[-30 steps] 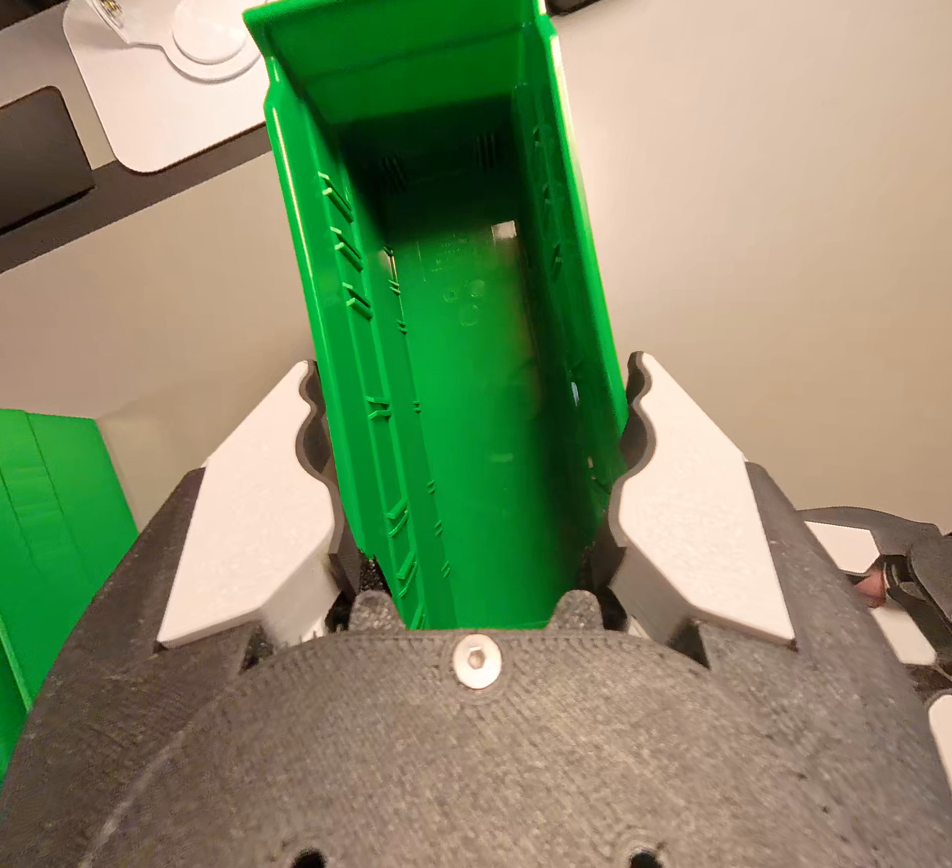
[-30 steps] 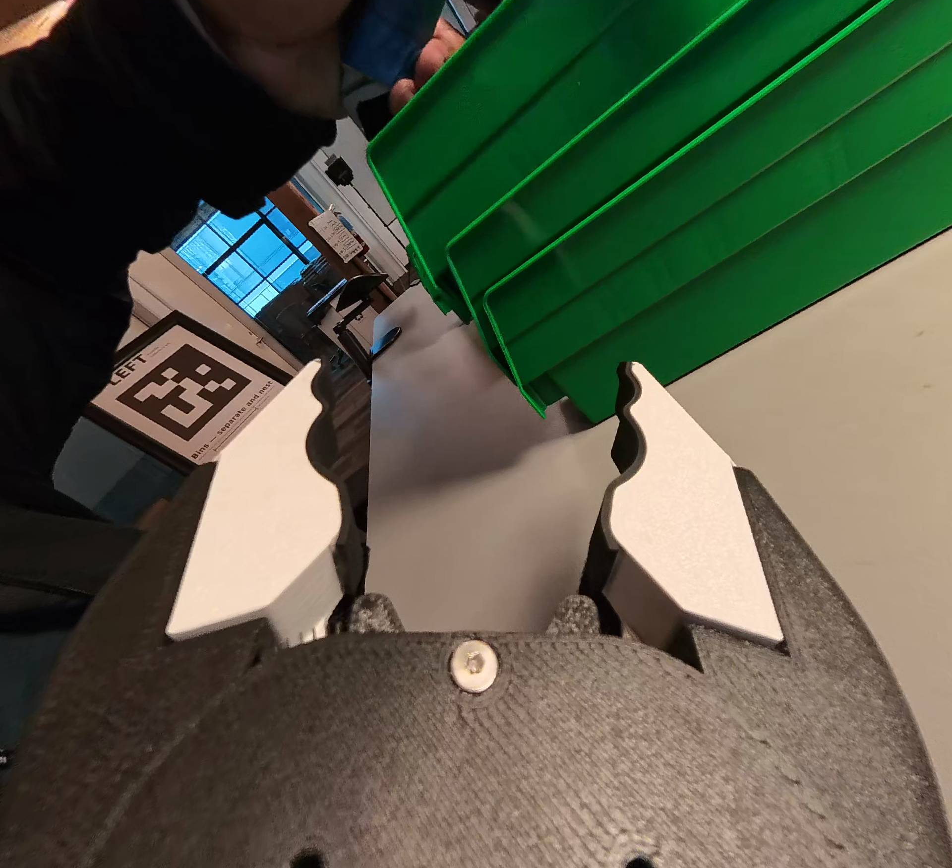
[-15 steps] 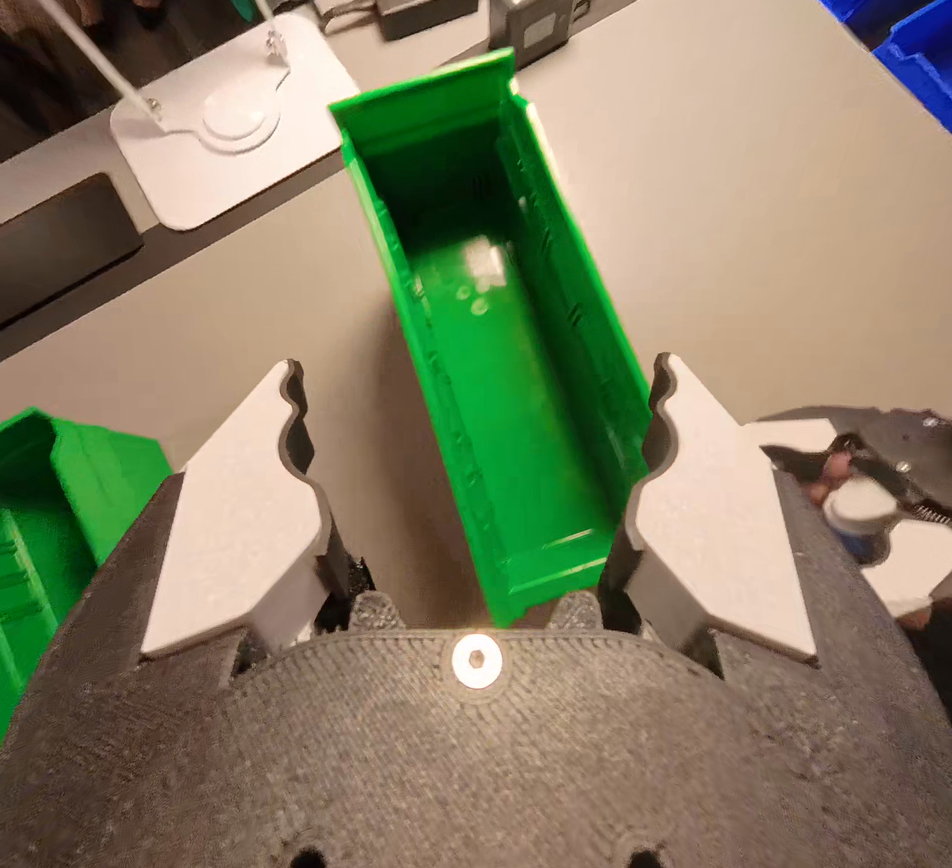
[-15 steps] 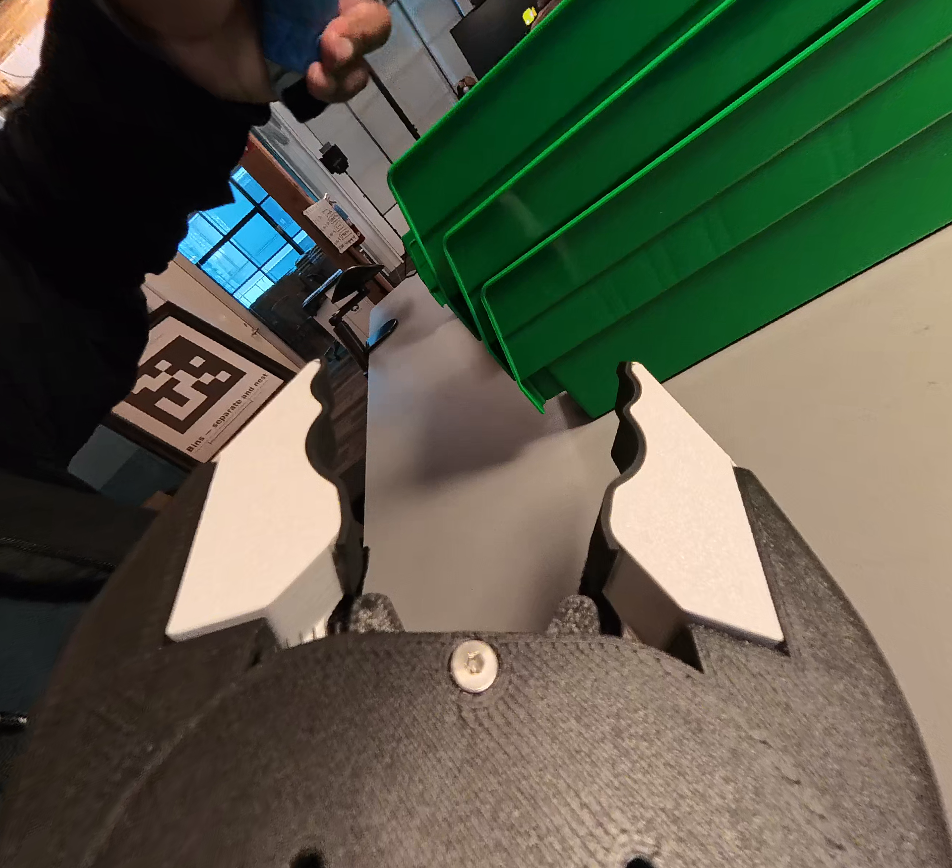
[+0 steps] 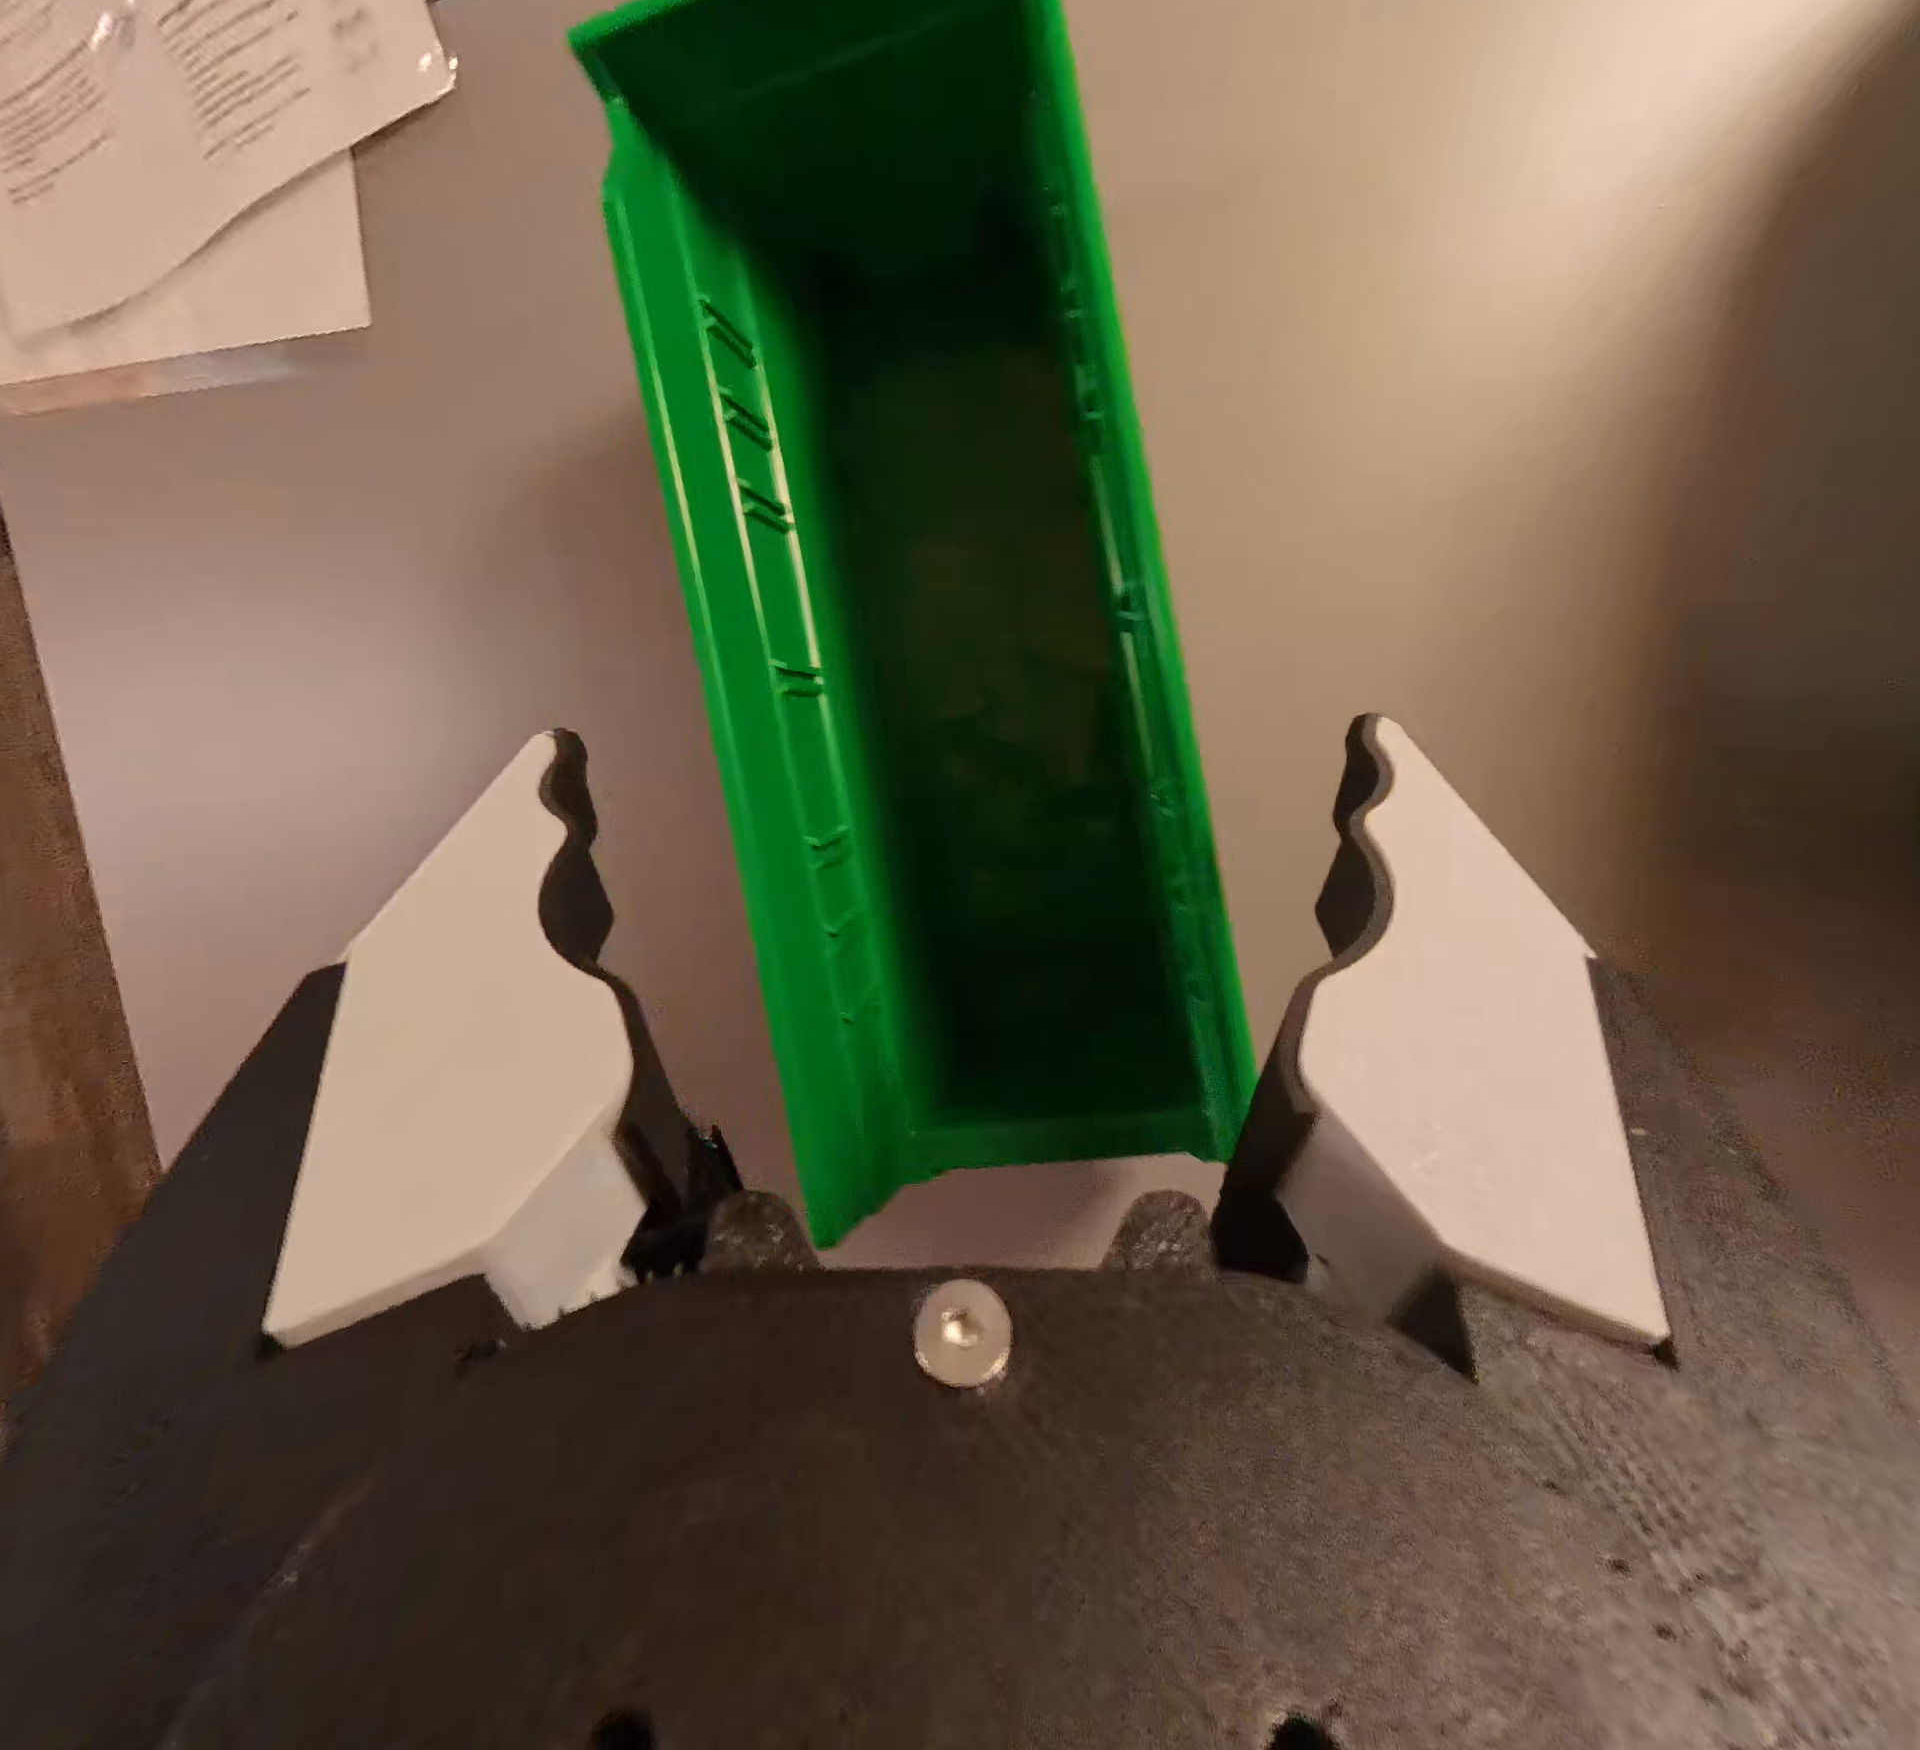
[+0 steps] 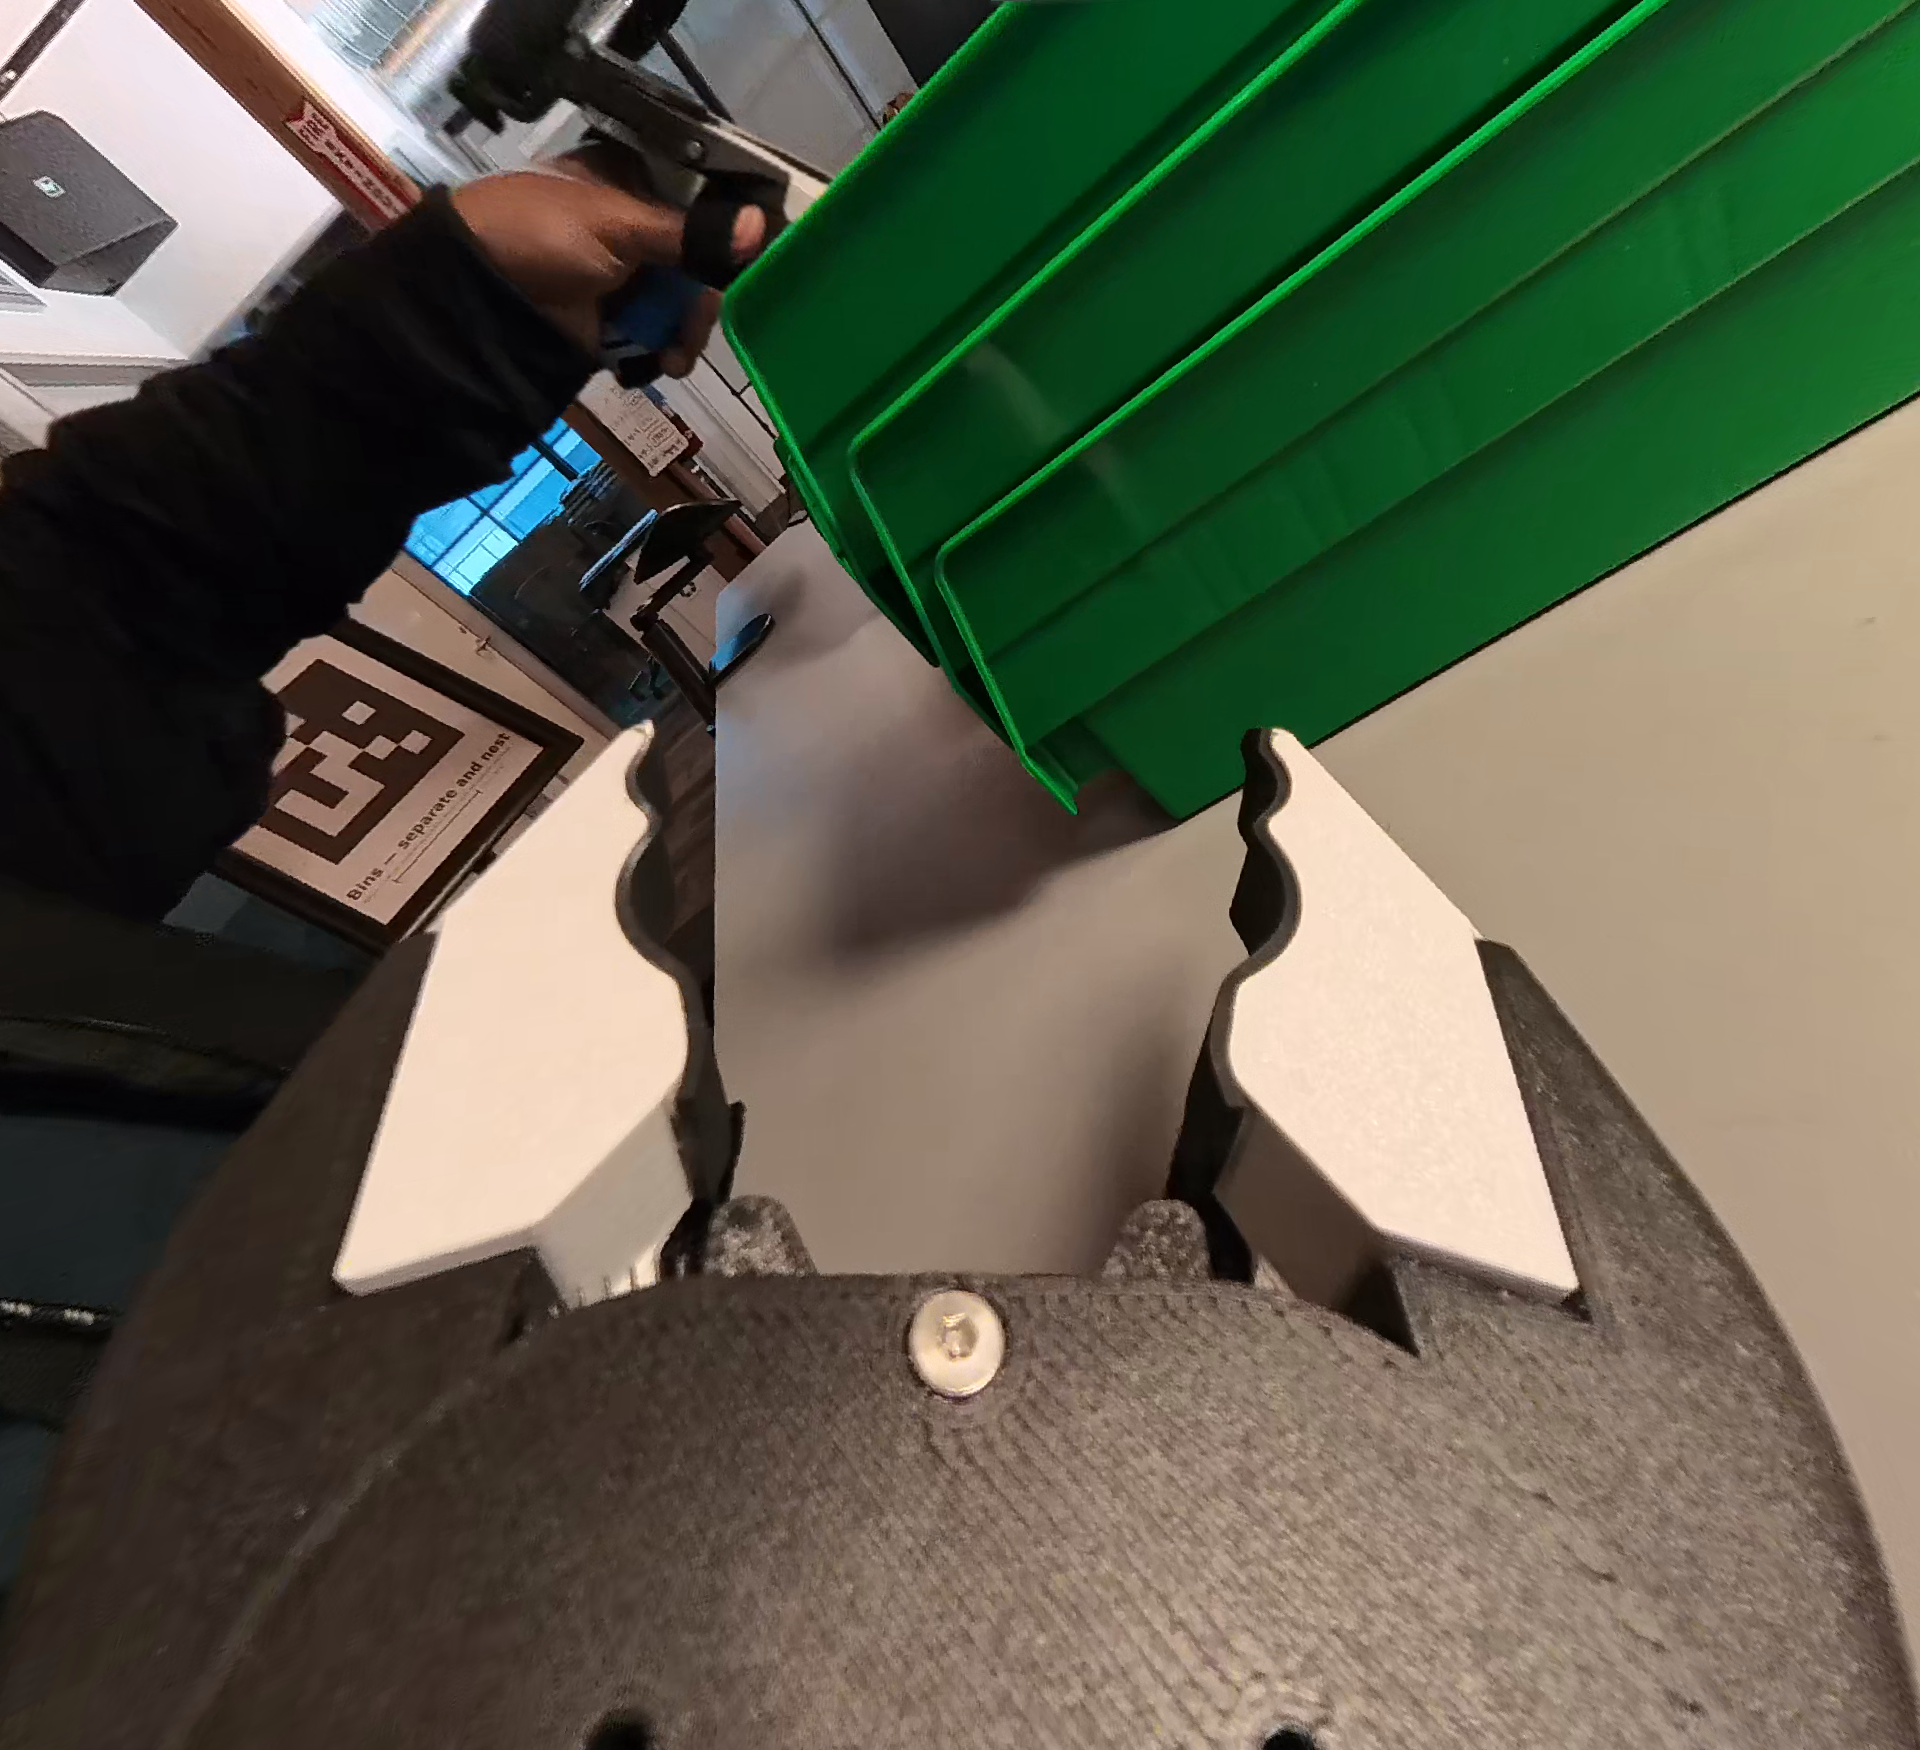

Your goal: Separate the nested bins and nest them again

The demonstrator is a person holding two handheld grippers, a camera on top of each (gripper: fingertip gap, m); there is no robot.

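A single green bin (image 5: 935, 557) lies open side up on the grey table (image 5: 1455, 350), running away from me. My left gripper (image 5: 961, 736) hovers over its near end with the jaws wide open. Both fingertips stand clear of the bin's walls, so nothing is gripped. In the right wrist view a stack of nested green bins (image 6: 1351, 350) fills the upper right, resting on the table (image 6: 1558, 921). My right gripper (image 6: 951, 736) is open and empty, low over the table. Its right fingertip (image 6: 1278, 765) is just short of the stack's nearest corner.
Printed papers in clear sleeves (image 5: 177, 90) lie at the table's far left, and the table's left edge (image 5: 73, 869) runs beside them. In the right wrist view a person's hand and dark sleeve (image 6: 416, 350) hold the other gripper aloft. A framed black-and-white marker sign (image 6: 384, 796) stands at the left.
The left gripper, which was closed around the single bin a second ago, opened wider and let it go onto the table, then shifted. The right gripper stayed put.
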